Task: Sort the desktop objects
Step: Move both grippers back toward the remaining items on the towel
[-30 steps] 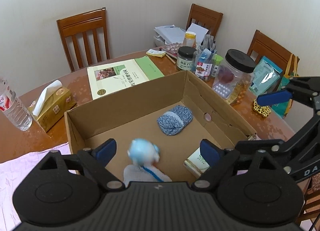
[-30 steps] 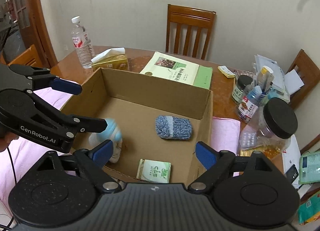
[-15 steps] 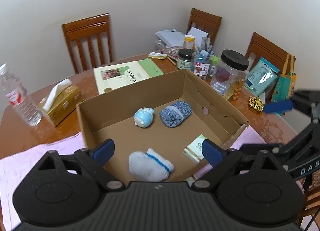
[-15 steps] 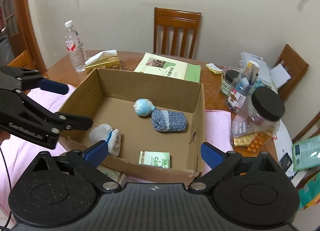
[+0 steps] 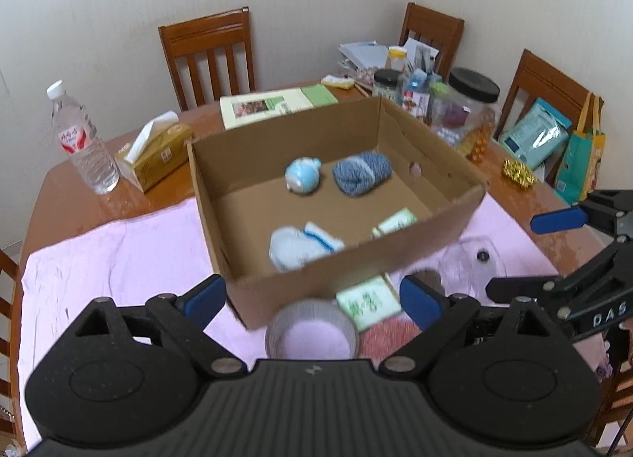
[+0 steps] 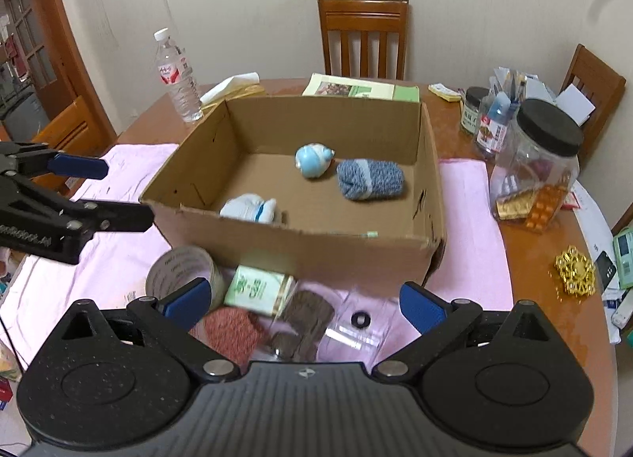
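Both grippers, left (image 5: 312, 294) and right (image 6: 302, 296), have drawn back from over the cardboard box (image 5: 352, 271) since the earlier frame, fingers spread and grasping nothing. Inside the box now lie the blue-grey sock roll (image 5: 362, 173), white sock bundle (image 5: 302, 245), round blue toy (image 5: 302, 180) and a green packet (image 5: 395, 222). Just outside its near wall, on the bench's pink cloth (image 5: 118, 259), the tape roll (image 6: 182, 271), second green packet (image 6: 259, 289) and dark knit pieces (image 6: 306, 316) await sorting, so the task appears partly done.
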`<state>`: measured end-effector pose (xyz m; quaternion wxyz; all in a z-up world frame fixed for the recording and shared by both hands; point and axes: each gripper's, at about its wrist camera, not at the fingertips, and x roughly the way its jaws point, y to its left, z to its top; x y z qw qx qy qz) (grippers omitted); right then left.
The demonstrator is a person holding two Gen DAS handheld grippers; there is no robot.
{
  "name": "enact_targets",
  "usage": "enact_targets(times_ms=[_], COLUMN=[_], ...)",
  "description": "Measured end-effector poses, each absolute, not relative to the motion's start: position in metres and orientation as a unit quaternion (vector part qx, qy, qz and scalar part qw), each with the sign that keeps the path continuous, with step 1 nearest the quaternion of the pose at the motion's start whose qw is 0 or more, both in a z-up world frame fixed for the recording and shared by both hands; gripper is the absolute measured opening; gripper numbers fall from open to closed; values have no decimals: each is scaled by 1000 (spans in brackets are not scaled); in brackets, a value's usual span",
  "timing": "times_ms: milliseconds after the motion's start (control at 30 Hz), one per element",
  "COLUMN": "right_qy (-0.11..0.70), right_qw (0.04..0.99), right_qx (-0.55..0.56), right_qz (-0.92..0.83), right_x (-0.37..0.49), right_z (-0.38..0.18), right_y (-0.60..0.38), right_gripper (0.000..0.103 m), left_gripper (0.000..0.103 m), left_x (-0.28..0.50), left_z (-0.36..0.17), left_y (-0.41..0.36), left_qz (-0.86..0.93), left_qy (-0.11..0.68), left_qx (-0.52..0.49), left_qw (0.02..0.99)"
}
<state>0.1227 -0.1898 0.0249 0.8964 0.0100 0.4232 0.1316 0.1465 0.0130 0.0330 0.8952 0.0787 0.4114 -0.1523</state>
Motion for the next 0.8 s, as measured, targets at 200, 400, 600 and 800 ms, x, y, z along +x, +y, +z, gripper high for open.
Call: enact_targets(times_ms=[200, 400, 600, 800], right_qy=[431, 438, 448, 455], right_qw=[895, 895, 891, 888], right_qx=[14, 42, 63, 73], right_qz=[114, 71, 32, 2], right_x=[106, 93, 76, 60], right_z=[17, 4, -9, -19], right_y=[-182, -164, -139, -121], right_gripper=[103, 103, 103, 103], left_gripper=[94, 94, 94, 94], left_x=[136, 131, 123, 121], left_z=[12, -11, -34, -58], left_y=[31, 56, 68, 75], left_qz=[-165, -202, -232, -251], left_qy=[425, 448, 451, 456], left_qx=[95, 113, 163, 173], left_qw=[885, 864, 846, 836])
